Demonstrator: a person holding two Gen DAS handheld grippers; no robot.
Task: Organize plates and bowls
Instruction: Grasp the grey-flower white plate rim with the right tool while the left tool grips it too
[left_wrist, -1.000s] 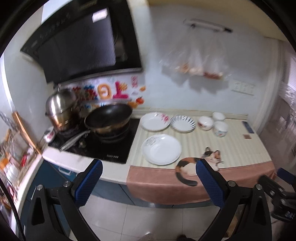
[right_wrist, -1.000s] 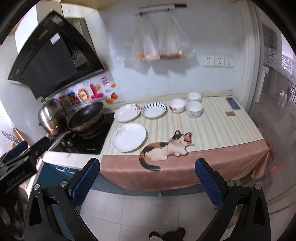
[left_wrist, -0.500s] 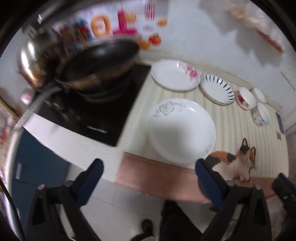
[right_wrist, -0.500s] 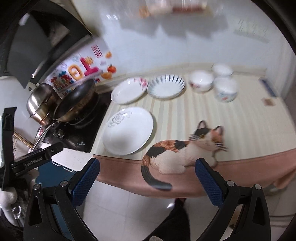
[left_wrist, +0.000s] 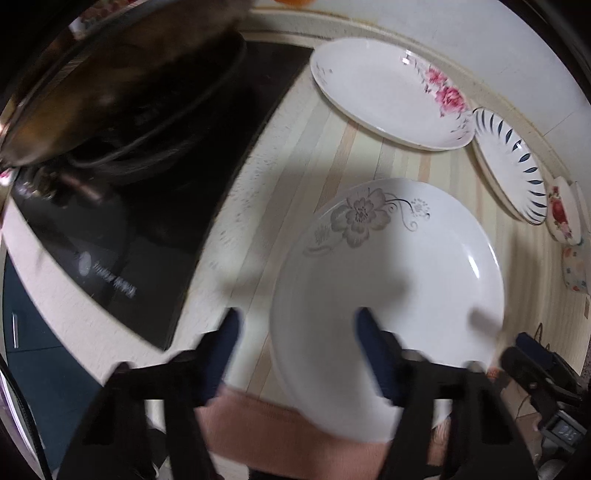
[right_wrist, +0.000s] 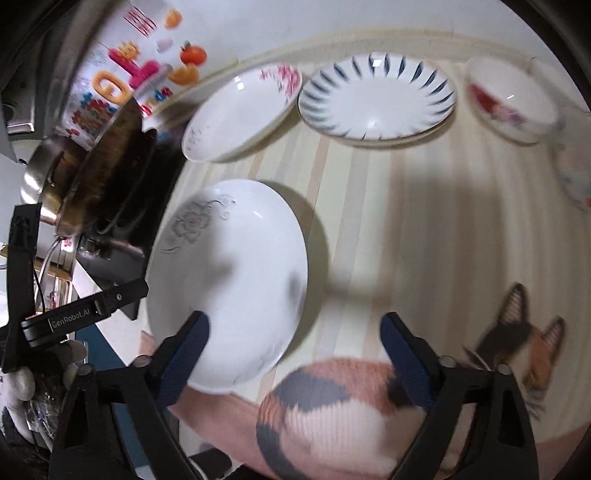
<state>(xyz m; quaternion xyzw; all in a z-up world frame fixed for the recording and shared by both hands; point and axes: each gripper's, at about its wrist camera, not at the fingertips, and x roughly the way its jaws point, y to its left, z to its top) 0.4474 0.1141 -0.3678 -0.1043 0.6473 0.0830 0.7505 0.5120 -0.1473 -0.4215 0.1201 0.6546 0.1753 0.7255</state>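
Observation:
A white plate with a grey flower (left_wrist: 391, 280) lies at the front of the striped counter; it also shows in the right wrist view (right_wrist: 229, 280). My left gripper (left_wrist: 297, 325) is open, straddling the plate's left rim. My right gripper (right_wrist: 293, 334) is open, straddling its right rim. Behind are a pink-rose plate (left_wrist: 388, 92) (right_wrist: 240, 114), a blue-striped plate (left_wrist: 513, 162) (right_wrist: 376, 99) and a red-flower bowl (left_wrist: 565, 214) (right_wrist: 509, 103). Another patterned bowl (right_wrist: 576, 173) sits at the right edge.
A dark wok (left_wrist: 110, 81) sits on the black cooktop (left_wrist: 155, 206) left of the plates, with a steel pot (right_wrist: 48, 177) beside it. A cat picture (right_wrist: 388, 398) is printed on the pink cloth at the counter's front edge.
Both grippers have moved down and forward, close over the front white plate. The left gripper's fingers have drawn closer together but remain open.

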